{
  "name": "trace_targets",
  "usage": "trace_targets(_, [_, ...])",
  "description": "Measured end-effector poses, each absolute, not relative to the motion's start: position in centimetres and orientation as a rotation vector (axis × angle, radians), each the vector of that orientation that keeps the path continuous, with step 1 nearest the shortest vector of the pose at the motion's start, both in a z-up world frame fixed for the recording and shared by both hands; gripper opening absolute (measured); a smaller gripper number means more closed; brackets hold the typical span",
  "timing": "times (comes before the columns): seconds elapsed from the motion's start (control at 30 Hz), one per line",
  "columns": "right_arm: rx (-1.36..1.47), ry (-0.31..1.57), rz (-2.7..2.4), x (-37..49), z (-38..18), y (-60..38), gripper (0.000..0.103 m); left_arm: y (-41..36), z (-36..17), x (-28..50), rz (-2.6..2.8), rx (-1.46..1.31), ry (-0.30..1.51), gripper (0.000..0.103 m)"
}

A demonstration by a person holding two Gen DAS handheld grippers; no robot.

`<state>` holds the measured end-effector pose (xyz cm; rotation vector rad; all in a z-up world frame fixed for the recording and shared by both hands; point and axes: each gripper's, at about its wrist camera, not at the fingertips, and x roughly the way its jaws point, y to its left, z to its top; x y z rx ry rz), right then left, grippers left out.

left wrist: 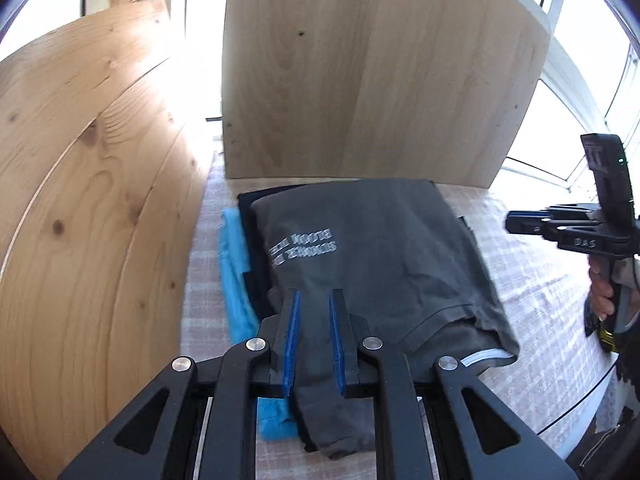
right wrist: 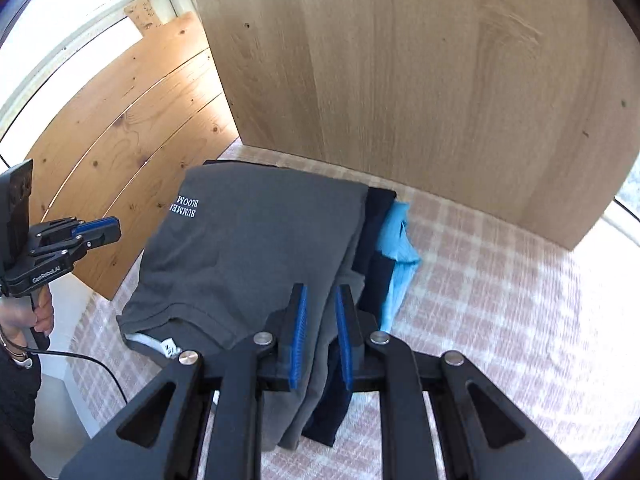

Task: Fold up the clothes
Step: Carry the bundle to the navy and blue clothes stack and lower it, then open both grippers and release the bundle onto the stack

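A folded grey T-shirt (left wrist: pixel 380 240) (right wrist: pixel 256 240) with white lettering lies on top of a stack. Under it are a navy garment (right wrist: pixel 378 232) and a light blue one (left wrist: pixel 232 264) (right wrist: pixel 396 240). My left gripper (left wrist: pixel 314 292) hovers over the stack's near corner with its blue pads a narrow gap apart. In the right wrist view the left gripper (right wrist: pixel 118 232) hangs in the air beside the shirt and holds nothing. My right gripper (right wrist: pixel 322 288) hovers over the shirt's edge next to the navy layer, pads slightly apart. Seen from the left wrist, the right gripper (left wrist: pixel 508 224) is off the cloth and empty.
The stack rests on a pink-and-white checked cover (right wrist: pixel 500 320). A pale wooden panel (left wrist: pixel 380 80) stands upright just behind it and a pine board (left wrist: pixel 80 200) leans at the left. A hand (left wrist: pixel 600 292) grips the right tool. A black cable (right wrist: pixel 100 364) trails at the left.
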<state>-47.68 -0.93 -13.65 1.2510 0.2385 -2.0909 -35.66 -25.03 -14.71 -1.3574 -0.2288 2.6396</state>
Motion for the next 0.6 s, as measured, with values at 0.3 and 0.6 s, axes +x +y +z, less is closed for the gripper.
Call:
trace_targets(0.3, [1.380, 0.383, -2.010, -49.1, -19.4, -4.9, 0.012, -25.4, -19.4, -38.3, 2.571, -1.550, -0.239, 0.005])
trace_targets(0.6, [1.368, 0.325, -1.882, -41.5, -16.8, -1.3, 0.016, -21.0, -17.0, -29.9, 2.432, -1.480, -0.135, 0.014])
